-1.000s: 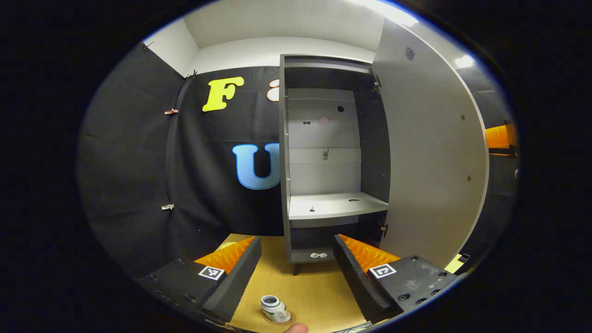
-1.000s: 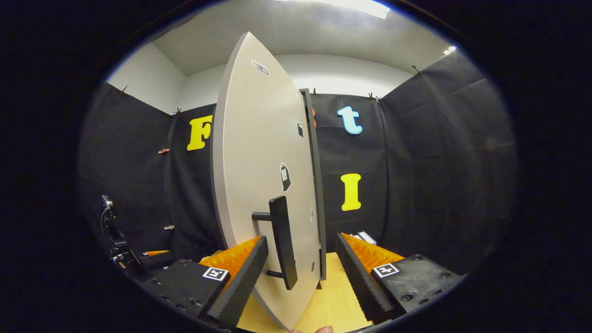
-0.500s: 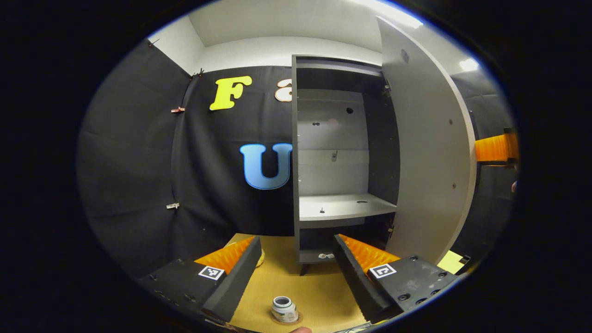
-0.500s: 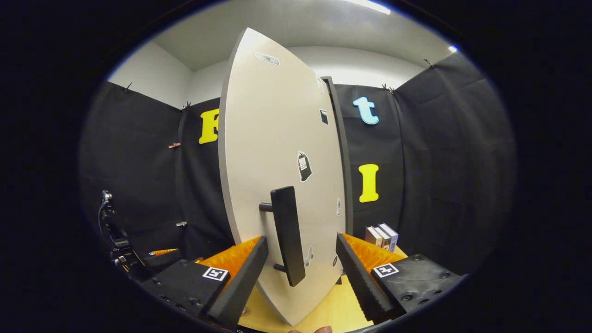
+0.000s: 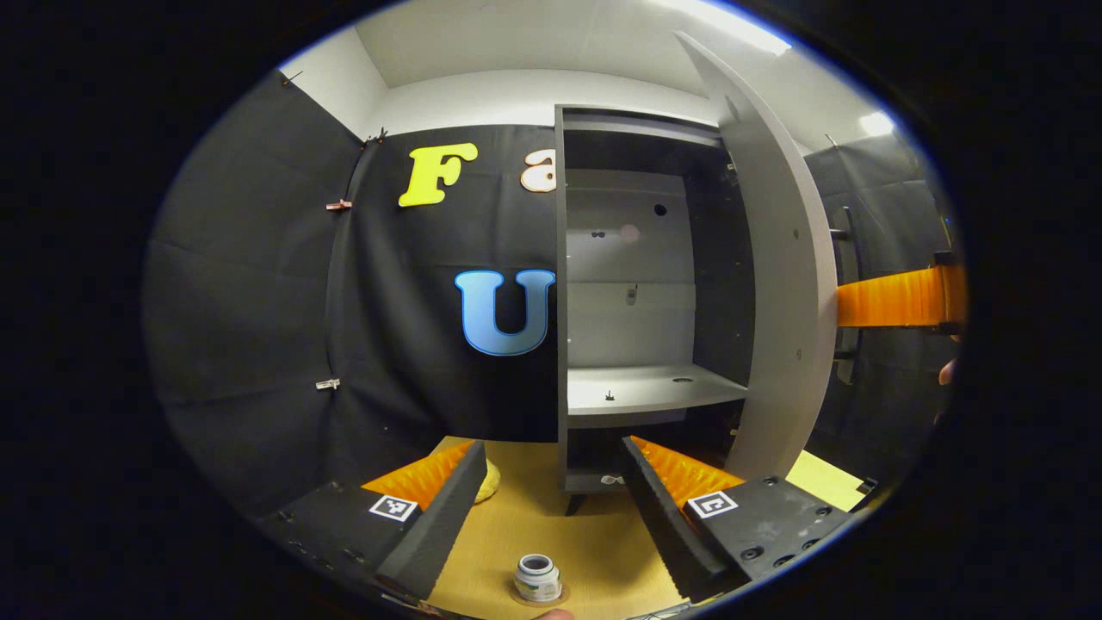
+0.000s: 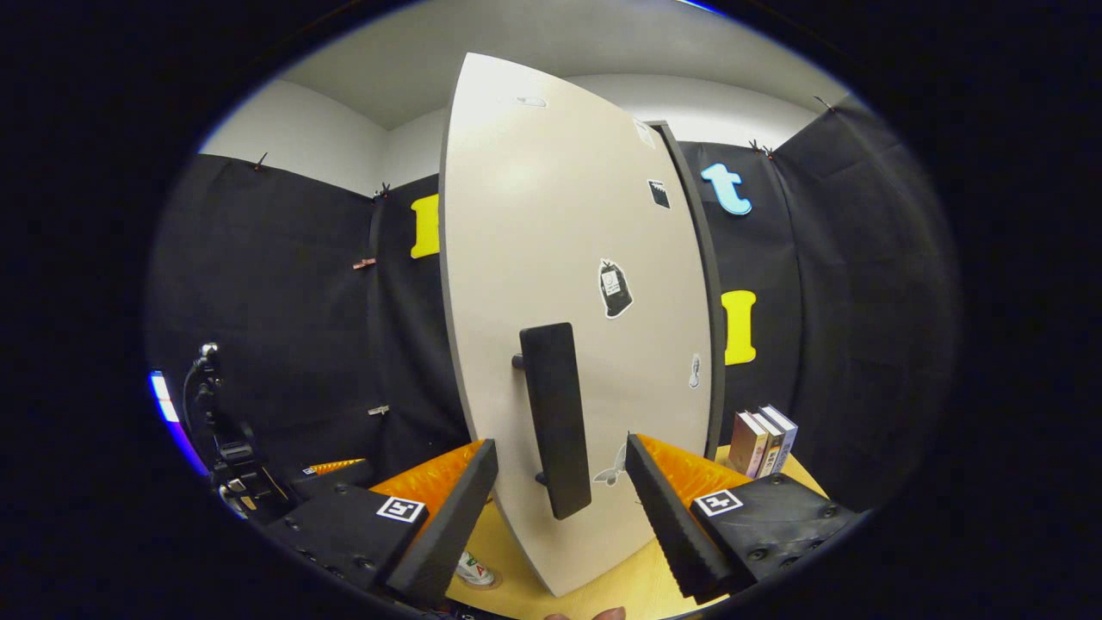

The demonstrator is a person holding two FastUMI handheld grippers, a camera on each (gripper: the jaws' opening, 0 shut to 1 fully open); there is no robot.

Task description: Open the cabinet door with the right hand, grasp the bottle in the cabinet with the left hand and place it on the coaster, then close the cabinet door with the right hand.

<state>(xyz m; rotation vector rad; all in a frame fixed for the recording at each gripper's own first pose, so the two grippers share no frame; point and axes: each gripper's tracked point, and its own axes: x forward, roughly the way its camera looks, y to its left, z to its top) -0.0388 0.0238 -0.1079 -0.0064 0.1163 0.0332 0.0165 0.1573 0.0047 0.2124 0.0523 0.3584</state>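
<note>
step: closing door | door [image 6: 568, 284] has swung further shut over the last 1 s | right gripper [image 6: 560, 482] released, straddling handle [image 6: 555, 422] without pinching | left gripper [image 5: 551, 508] released, empty | bottle [image 5: 537, 577] on coaster [image 5: 558, 594], shelf [image 5: 646, 389] bare

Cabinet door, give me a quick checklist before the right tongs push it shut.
1. Bottle upright on the coaster: ok.
2. Cabinet shelf bare of the bottle: ok.
3. Left tongs open, outside the cabinet: ok.
4. Right tongs open, straddling the handle: ok.
5. Cabinet door closed: not ok, partly open.
6. Tongs touching handle: cannot tell.
</note>
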